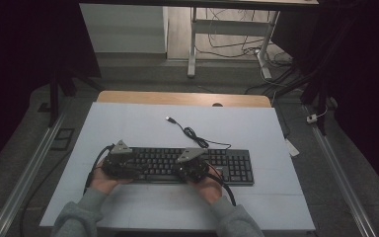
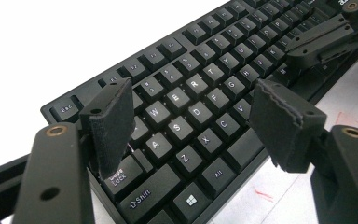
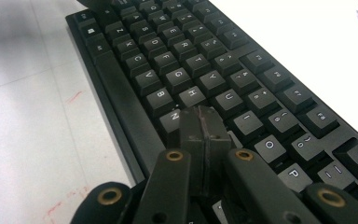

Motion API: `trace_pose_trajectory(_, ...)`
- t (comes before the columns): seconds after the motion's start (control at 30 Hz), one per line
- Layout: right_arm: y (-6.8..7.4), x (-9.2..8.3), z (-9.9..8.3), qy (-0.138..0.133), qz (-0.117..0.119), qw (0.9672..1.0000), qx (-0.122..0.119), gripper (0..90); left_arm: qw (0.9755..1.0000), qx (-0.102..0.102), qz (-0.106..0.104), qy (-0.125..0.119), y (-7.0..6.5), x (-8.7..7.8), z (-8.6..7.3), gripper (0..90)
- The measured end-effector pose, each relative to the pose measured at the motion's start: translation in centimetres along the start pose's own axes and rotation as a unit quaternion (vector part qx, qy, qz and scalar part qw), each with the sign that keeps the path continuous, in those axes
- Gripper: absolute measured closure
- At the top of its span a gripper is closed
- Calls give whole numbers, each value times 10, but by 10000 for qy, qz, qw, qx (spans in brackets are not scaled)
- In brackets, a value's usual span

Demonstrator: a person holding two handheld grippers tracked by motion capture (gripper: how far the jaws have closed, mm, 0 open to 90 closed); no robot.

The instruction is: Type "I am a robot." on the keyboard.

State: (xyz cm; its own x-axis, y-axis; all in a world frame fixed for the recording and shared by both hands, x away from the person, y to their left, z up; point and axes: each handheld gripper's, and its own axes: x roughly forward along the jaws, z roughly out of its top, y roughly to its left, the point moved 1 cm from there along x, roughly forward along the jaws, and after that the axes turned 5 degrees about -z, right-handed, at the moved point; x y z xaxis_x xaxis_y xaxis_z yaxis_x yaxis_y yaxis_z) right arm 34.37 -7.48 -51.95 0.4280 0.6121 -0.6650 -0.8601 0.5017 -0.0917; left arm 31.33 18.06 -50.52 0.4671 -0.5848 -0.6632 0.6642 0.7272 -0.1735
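I am at the typing step: my right tongs [image 3: 200, 122] are pressed fully together with nothing between them, forming one blunt tip that sits down among the keys around J, K and M on the keyboard [image 1: 187, 165]. Whether the tip is actually pressing a key or only resting on it, I cannot quite tell from this angle. My left tongs [image 2: 191, 121] stand wide apart and hold nothing, poised above the left letter block, around the A, S and D keys.

The keyboard lies flat on the white tabletop [image 1: 128, 123], near my edge of it. Its long axis runs left to right across me, the space bar row toward me and the function row away; the number pad end points to my right. Its cable [image 1: 197, 138] trails off the back edge to a loose plug lying farther up the tabletop.

The next move, I judge, calls for lifting the right tip straight up off the key, then placing it squarely over the next key so it does not catch two at once.
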Motion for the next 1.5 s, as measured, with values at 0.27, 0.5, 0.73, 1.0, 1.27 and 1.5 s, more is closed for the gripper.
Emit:
trace_pose_trajectory(0.27, 0, 4, 0, 16, -44, 10000, -25, 894, 10000, 29, 15, 20, 0, 1, 0, 308)
trace_pose_trajectory(0.5, -1, 6, 0, 55, -62, 10000, -36, 894, 10000, 46, 28, 25, -1, 1, 0, 308)
trace_pose_trajectory(0.73, 0, 8, 0, 106, -78, 9999, -35, 895, 10000, 66, 43, 40, 0, 1, 0, 308)
trace_pose_trajectory(1.0, -6, -5, 1, -248, -18, 9995, 192, 872, 10000, 36, 49, -7, 1, -1, 0, 308)
trace_pose_trajectory(1.27, -22, -30, -12, -486, -169, 9973, 530, 671, 10000, 4, 44, -21, 2, -1, -1, 308)
trace_pose_trajectory(1.5, -34, -52, -31, -508, -351, 9960, 651, 589, 10000, -28, 31, -21, 4, -1, -1, 306)
